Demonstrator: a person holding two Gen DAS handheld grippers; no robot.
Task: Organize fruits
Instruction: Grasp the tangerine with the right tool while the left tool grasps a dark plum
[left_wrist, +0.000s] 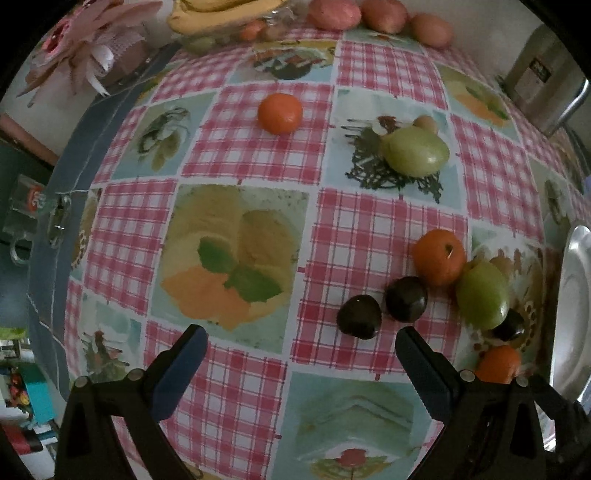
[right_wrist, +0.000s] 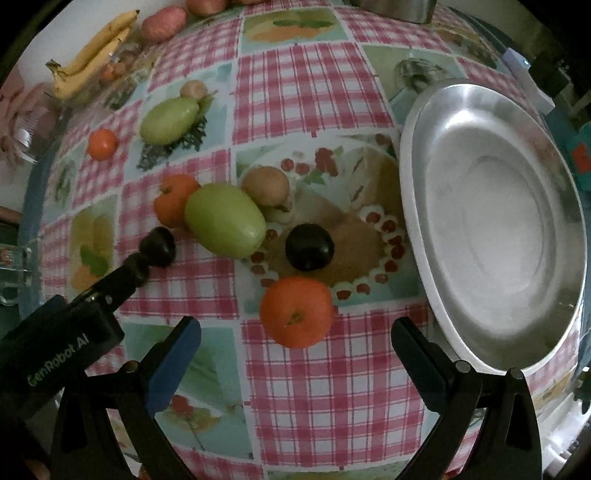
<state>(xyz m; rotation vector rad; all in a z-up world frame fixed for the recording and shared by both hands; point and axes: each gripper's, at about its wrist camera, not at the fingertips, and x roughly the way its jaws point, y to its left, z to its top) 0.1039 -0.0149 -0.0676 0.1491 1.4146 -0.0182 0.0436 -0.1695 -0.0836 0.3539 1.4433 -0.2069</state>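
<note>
- The right gripper (right_wrist: 295, 343) is hovering low over the checked tablecloth (right_wrist: 317, 387), jaws spread wide apart and holding nothing — an orange (right_wrist: 297, 312) is lying just ahead between its fingertips.
- The left gripper (left_wrist: 301, 345) is reaching in beside it, jaws likewise gaping, two dark plums (left_wrist: 359, 316) sitting just beyond its right finger.
- The steel plate (right_wrist: 417, 177) is sitting empty at right.
- Farther off, green fruit (right_wrist: 225, 220), more oranges and bananas (right_wrist: 92, 51) are lying scattered.

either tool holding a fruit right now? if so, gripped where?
Nothing held. The left tool and right tool are both open and empty; the fruits lie on the tablecloth.
</note>
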